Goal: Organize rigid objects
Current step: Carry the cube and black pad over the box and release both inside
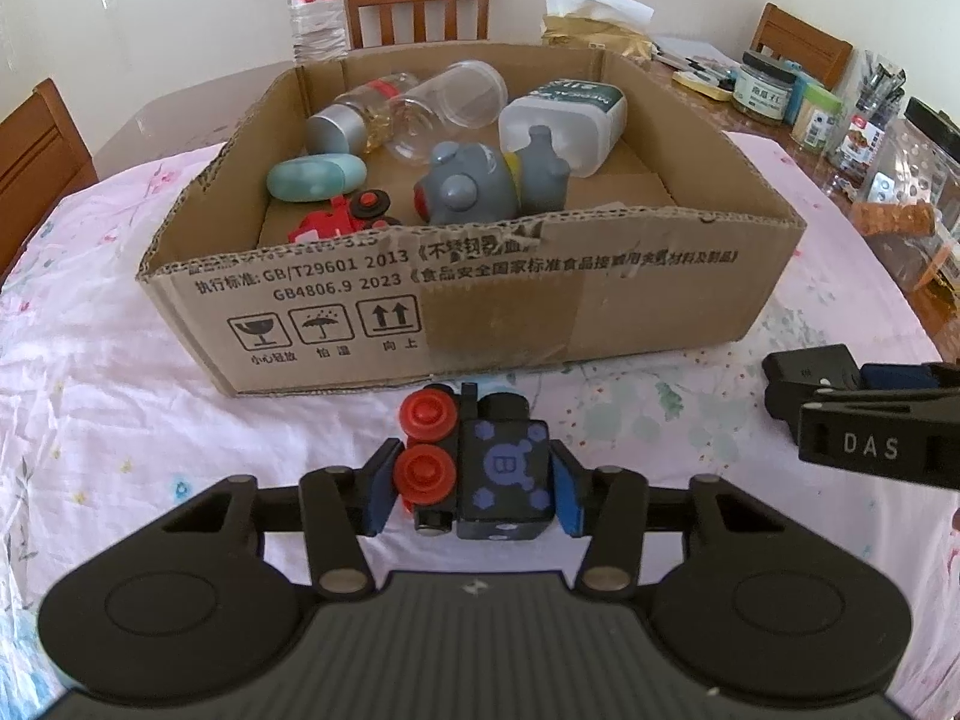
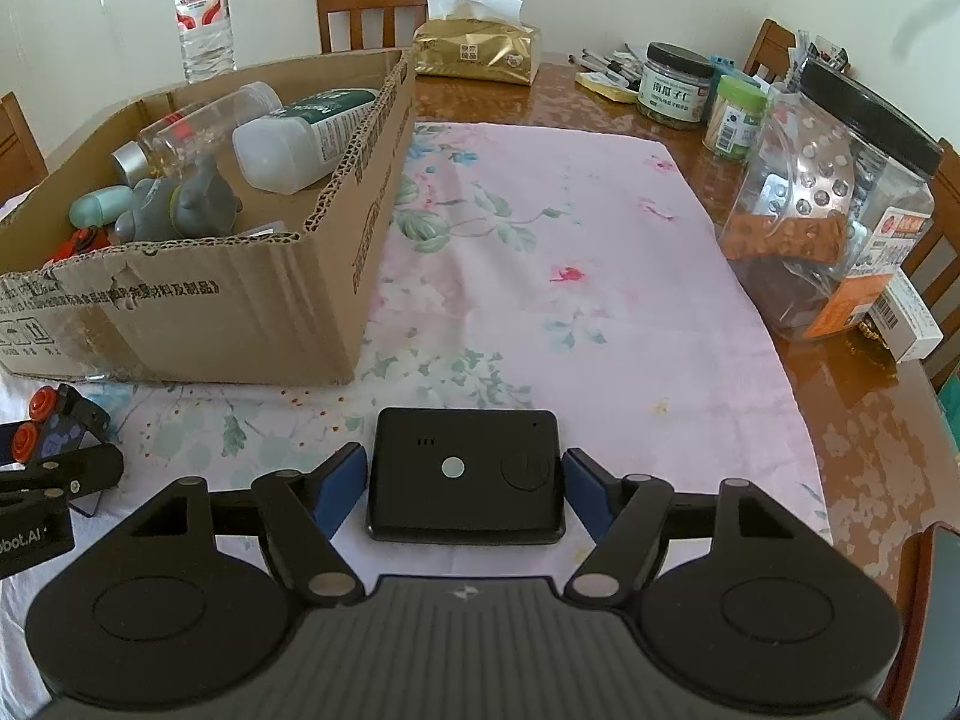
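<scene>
1. The left hand-held gripper (image 1: pixel 474 489) has its blue pads pressed against both sides of a black toy train with red wheels (image 1: pixel 480 468), clamped on it just in front of the open brown cardboard box (image 1: pixel 480 306).
2. The right hand-held gripper (image 2: pixel 465 489) straddles a flat black rectangular device (image 2: pixel 467 474); its pads stand just beside the edges, and I cannot tell whether they touch.
3. Both sit over the pink floral cloth on the surface (image 2: pixel 570 300).
4. Inside the box lie a grey toy figure (image 1: pixel 480 183), a white plastic bottle (image 1: pixel 564 120), a clear jar (image 1: pixel 444 102), a mint oval case (image 1: pixel 315 177) and a red toy (image 1: pixel 342 216).
</scene>
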The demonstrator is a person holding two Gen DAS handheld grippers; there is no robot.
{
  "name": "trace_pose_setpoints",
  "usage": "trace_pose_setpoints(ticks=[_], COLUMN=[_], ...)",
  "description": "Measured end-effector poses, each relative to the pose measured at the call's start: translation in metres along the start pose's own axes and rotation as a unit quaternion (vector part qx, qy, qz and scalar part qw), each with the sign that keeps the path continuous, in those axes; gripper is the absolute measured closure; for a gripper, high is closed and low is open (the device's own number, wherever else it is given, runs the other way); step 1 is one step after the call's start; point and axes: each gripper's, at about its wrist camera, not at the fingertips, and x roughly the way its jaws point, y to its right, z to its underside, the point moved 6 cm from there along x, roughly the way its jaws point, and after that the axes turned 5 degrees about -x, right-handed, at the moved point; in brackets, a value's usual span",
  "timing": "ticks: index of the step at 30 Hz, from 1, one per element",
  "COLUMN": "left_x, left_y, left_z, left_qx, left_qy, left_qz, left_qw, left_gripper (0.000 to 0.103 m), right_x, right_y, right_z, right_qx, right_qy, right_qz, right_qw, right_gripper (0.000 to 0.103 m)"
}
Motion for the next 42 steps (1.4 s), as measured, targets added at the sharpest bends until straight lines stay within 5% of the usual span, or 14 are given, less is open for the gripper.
trace_pose_setpoints(ticks=[18, 30, 42], left_x=[-0.029, -0.078, -0.106], left_y=[-0.005, -0.016, -0.042], left_z=[-0.01, -0.035, -0.062], left_qx=[0.076, 0.083, 0.056], left_qy=[-0.028, -0.016, 0.023], left_qz=[0.055, 0.085, 0.048], left_qw=[0.9952, 0.9928, 0.997], left_gripper=[0.054, 0.054, 0.054], right_x=[-0.032, -0.091, -0.038], right_y=[0.006, -0.012, -0.076], right_z=[-0.011, -0.08, -0.121], right_qx=[-0.088, -0.151, -0.197], right_qy=[-0.021, 0.053, 0.029], right_qz=[-0.052, -0.128, -0.182], right_qw=[0.995, 0.979, 0.963], right_gripper=[0.029, 0.029, 0.029])
